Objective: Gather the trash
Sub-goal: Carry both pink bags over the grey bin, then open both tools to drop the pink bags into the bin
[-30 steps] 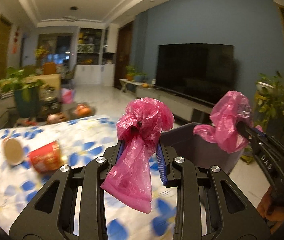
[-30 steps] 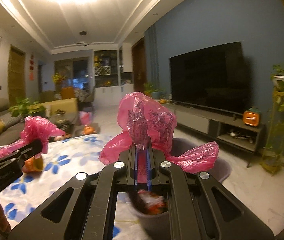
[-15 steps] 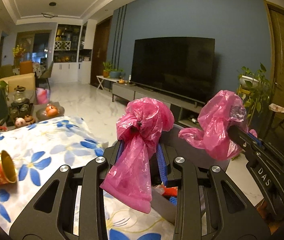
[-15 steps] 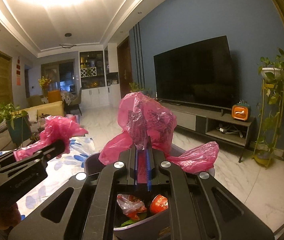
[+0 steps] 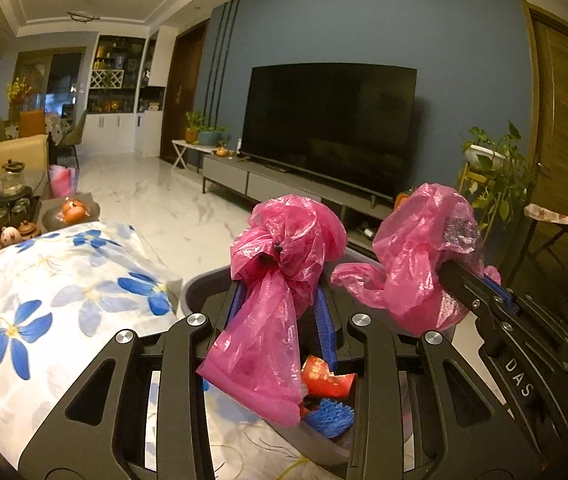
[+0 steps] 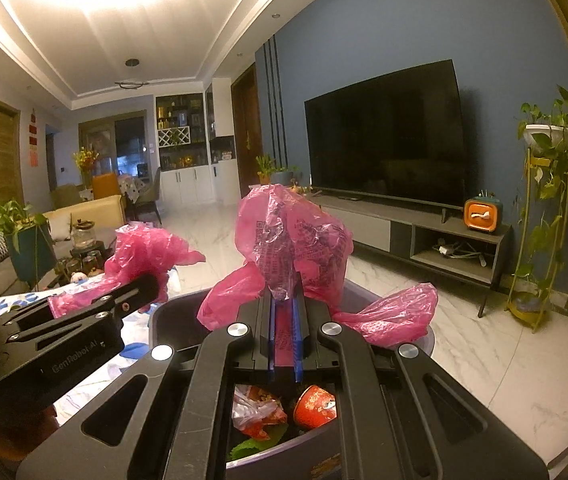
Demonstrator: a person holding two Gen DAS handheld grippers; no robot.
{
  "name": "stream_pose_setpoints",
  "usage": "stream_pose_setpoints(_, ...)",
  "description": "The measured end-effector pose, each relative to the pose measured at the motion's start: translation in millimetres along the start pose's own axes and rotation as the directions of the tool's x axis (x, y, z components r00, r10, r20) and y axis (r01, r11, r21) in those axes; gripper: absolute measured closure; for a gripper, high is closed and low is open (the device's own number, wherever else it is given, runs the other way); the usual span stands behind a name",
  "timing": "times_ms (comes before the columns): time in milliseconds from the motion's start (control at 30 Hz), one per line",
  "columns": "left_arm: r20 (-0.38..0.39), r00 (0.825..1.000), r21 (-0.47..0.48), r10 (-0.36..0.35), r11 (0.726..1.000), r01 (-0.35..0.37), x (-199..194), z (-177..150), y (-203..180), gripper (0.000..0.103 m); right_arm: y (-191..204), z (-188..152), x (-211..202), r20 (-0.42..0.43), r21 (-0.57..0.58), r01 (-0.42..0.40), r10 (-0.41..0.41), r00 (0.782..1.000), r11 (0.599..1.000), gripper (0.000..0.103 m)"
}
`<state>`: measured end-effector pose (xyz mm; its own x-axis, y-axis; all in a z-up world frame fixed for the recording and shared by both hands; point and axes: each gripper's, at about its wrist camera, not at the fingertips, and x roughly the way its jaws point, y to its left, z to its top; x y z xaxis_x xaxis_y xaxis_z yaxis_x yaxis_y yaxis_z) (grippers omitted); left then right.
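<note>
1. The pink bag [image 5: 279, 256] lines the grey bin [image 6: 171, 320]; one bunched handle sits pinched between the left gripper [image 5: 281, 300] pads, jaws narrow around it.
2. Its other handle is clamped flat in the right gripper [image 6: 284, 300], jaws nearly closed.
3. The bin stands just beside the floral table [image 5: 63, 280].
4. The grippers hide most of the bin; a red cup [image 6: 316, 404] shows inside.
</note>
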<state>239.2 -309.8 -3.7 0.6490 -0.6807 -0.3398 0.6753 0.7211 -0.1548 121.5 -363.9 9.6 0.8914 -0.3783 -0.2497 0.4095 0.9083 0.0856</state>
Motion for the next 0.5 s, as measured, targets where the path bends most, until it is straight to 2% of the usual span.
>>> stream_pose_setpoints(167,-0.023,0.999,-0.020,-0.047,0.999,0.046,10.5,-4.8,-2.1,0.072,-2.5,-1.6,5.1,-0.016,0.012,-0.001,0.001,1.000,1.000,0.095)
stream_pose_setpoints(367,-0.048,0.996,-0.001,-0.077,0.997,0.077,17.3,-12.7,-3.8,0.070,-1.6,-1.7,7.4,-0.025,0.017,-0.006,0.006,1.000,1.000,0.095)
stream_pose_setpoints(433,-0.051,0.996,0.002,-0.080,0.997,0.080,17.8,-13.6,-2.8,0.066,-1.5,0.5,7.5,-0.024,0.020,-0.006,0.007,1.000,1.000,0.094)
stream_pose_setpoints(500,-0.052,0.996,0.000,-0.077,0.997,0.077,18.1,-15.6,-1.7,0.057,-0.7,1.2,7.3,-0.023,0.020,-0.003,0.004,1.000,1.000,0.092)
